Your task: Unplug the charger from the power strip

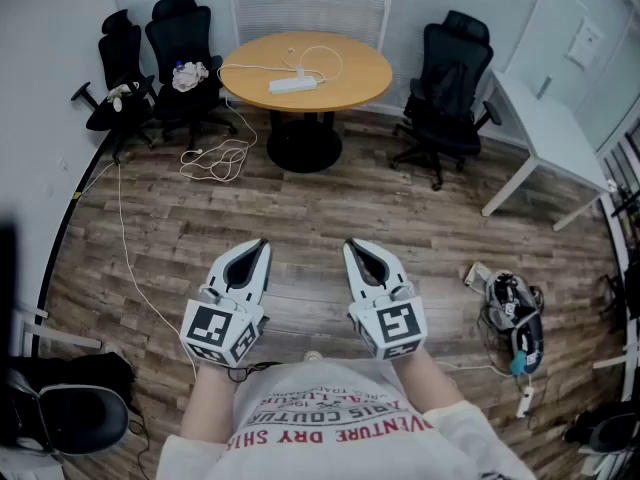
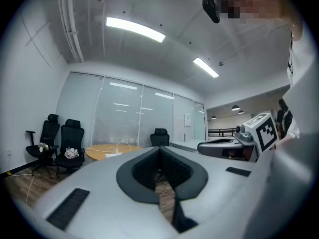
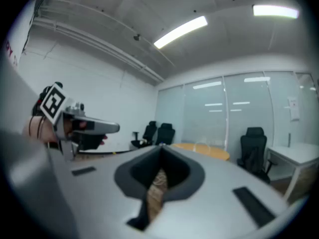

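While I hold both tools level in front of my body, the left gripper (image 1: 262,244) and the right gripper (image 1: 350,244) sit side by side above the wood-plank floor (image 1: 330,198), a little apart from each other and pointing toward the far end of the room. Both are clenched: each gripper's own view shows its jaw tips meeting, with nothing caught between them and only floor showing through the slot below the tips. What I am after is well away from both tools, on the round wooden table (image 1: 350,80) across the room. A white power strip (image 1: 293,85) lies there near the middle of the tabletop, and the charger (image 1: 299,72) stands up from it as a small white block, too small for me to tell more about it. A thin white cable (image 1: 322,56) loops over the tabletop beside the strip. Two black office chairs (image 1: 185,48) stand left of the table against the wall, and another black chair (image 1: 450,78) stands on its right, next to a white desk (image 1: 550,128). A tangle of white cord (image 1: 215,158) lies on the floor between the left chairs and the table's black base.
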Demonstrator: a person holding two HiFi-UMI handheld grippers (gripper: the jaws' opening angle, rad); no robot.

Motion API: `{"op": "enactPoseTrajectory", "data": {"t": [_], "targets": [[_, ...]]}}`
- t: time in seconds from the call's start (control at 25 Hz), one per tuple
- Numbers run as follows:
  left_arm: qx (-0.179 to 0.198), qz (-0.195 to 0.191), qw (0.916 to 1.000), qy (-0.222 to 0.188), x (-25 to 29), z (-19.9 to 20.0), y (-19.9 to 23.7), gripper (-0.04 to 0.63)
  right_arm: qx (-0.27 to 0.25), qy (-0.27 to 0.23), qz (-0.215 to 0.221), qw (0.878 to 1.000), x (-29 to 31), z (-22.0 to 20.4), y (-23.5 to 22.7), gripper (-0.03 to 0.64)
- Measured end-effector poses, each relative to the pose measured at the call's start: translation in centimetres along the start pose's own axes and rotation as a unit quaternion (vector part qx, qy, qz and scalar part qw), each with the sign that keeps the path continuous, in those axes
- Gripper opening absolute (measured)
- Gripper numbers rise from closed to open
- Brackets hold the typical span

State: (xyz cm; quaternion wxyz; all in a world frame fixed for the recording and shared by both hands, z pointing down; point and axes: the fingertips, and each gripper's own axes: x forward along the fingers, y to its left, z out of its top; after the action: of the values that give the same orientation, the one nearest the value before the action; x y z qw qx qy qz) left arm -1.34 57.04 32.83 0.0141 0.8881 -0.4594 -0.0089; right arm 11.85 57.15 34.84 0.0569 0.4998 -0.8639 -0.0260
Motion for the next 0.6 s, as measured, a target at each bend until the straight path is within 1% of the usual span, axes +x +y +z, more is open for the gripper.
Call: {"op": "enactPoseTrajectory", "data": {"t": [0.4,0.6], "targets": [[-0.006,-0.003,0.9999,0.011,0.8,-1.1,0.4,0.031,0.012,0.004,0.0,1.0,1.2,-0.7,-0.6,0.028],[-0.015,0.01,0.9997,0.014,1.8,-1.4,1.4,0.031,0.031,0.005,0.011,0.999,2.3,-1.3,-1.0,0.029]]}}
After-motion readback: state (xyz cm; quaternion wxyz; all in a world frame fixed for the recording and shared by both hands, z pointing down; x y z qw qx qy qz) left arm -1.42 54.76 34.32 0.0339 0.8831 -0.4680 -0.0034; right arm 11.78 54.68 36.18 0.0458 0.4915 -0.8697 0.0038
